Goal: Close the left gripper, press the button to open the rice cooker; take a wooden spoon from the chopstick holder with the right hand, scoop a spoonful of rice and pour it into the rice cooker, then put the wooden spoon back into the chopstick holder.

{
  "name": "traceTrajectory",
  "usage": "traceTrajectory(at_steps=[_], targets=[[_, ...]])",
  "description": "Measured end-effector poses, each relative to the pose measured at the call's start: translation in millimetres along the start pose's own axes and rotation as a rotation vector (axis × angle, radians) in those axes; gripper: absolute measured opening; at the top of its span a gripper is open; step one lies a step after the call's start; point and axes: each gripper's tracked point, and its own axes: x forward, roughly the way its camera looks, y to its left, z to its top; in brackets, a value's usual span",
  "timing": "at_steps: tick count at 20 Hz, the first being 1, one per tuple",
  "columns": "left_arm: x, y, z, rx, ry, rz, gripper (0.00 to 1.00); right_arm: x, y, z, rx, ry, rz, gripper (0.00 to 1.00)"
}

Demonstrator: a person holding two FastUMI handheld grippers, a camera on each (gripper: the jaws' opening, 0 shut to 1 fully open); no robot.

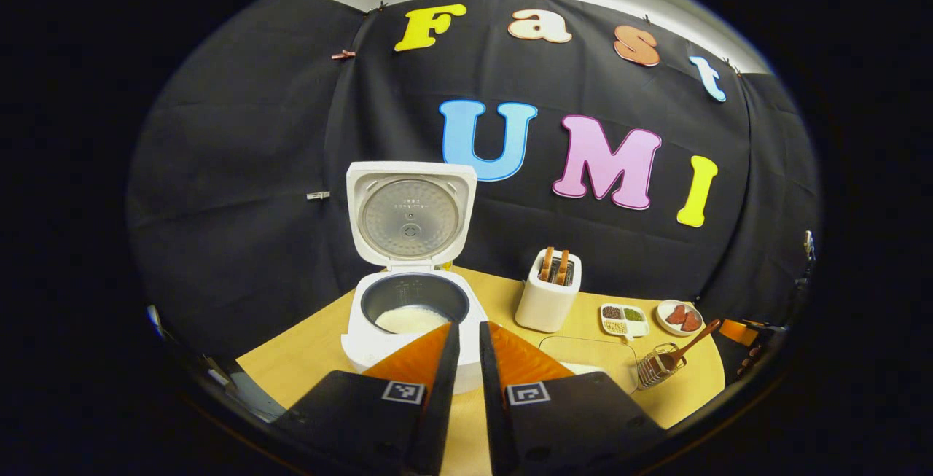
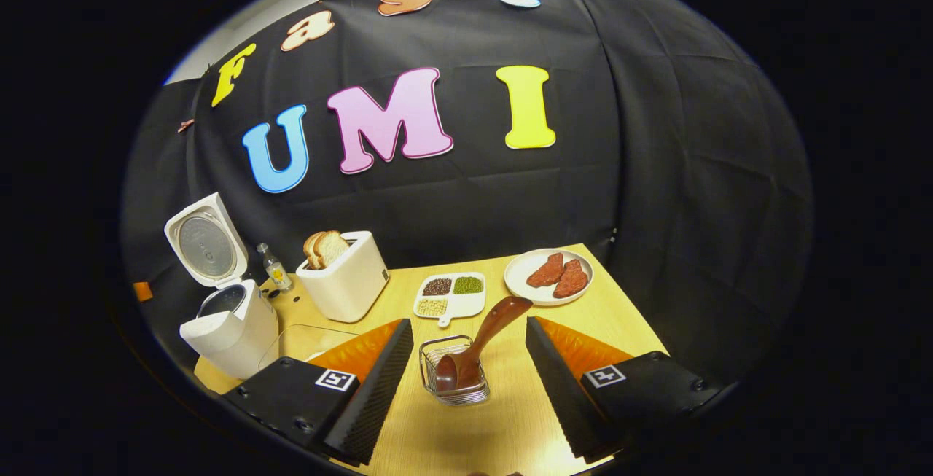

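Your left gripper (image 1: 469, 330) has its fingers drawn almost together, a thin gap between them and nothing held; its tips hang just in front of the rice cooker (image 1: 408, 315). Your right gripper (image 2: 468, 330) stands wide open, empty, one finger on either side of the chopstick holder (image 2: 453, 377) without touching it.

In the right gripper view, that wire holder sits near the front edge of the bench (image 2: 627, 308), and the wooden spoon (image 2: 477, 348) stands in it bowl down, its handle leaning up and away toward the back right corner. In the left gripper view you see the same holder and spoon near the bench's right edge.

The rice cooker stands at the bench's left end with its lid (image 1: 410, 213) swung fully upright. The inner pot is exposed, and white rice (image 1: 410, 319) lies in its bottom.

Beyond your fingers, toward the back edge, the white toaster (image 2: 346, 275) holds slices of bread (image 2: 325, 248). Right of it lies the divided tray of beans and grains (image 2: 450, 295), and at the back right corner the plate (image 2: 548, 276) carries two reddish pieces of meat. A small bottle (image 2: 274, 267) stands between the cooker and the toaster. A clear container (image 1: 590, 361) lies near the front, between the cooker and the holder.
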Motion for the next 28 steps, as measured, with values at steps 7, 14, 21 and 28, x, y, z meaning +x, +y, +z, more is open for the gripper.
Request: traceTrajectory(at_steps=[7, 14, 21, 28], targets=[[-1.5, -12.9, -7.0, 0.017, 0.006, -0.003, 0.97, 60.9, -19.2, -43.8, 0.06, 0.122, -0.018, 0.98], [-1.8, -24.0, -44.1, 0.007, 0.11, 0.012, 0.96, 111.0, -29.6, -57.8, 0.181, 0.134, 0.001, 0.99], [-6.9, -33.5, -75.8, -0.007, 0.197, 0.008, 0.96, 136.1, -18.3, -56.8, 0.251, 0.131, 0.027, 0.66], [-6.2, -35.1, -83.8, 0.0, 0.206, -0.019, 0.96, 120.7, -15.2, -53.2, 0.285, 0.168, -0.013, 0.19]])
